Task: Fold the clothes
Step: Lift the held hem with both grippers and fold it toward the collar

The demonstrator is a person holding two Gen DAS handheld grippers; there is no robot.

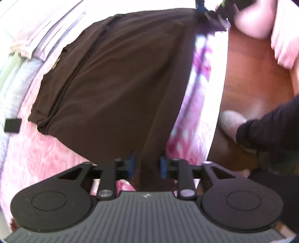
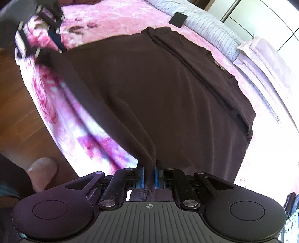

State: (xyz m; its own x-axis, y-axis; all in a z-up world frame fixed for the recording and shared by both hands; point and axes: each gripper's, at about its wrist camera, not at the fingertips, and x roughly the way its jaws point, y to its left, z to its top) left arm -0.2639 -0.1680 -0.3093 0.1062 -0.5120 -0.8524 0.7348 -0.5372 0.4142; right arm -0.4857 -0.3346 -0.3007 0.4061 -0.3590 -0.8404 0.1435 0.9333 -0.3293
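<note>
Both grippers, left (image 1: 147, 166) and right (image 2: 148, 177), clamp garment (image 1: 115, 78) edge, lower centre; thin pinch may slip, fold skews.

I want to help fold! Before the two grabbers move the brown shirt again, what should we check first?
1. Left gripper pinching the brown shirt: ok, cloth sits between its blue pads.
2. Right gripper pinching it too: ok, an edge is clamped between its pads.
3. Near edge stretched between both grippers: ok, it runs taut from one to the other.
4. Far part of the shirt lying flat on the pink blanket: ok, with a fold ridge near the far side.
5. Small black square clear of the shirt: ok, it lies apart.
6. Hem corners lined up: cannot tell, too blurred.
</note>
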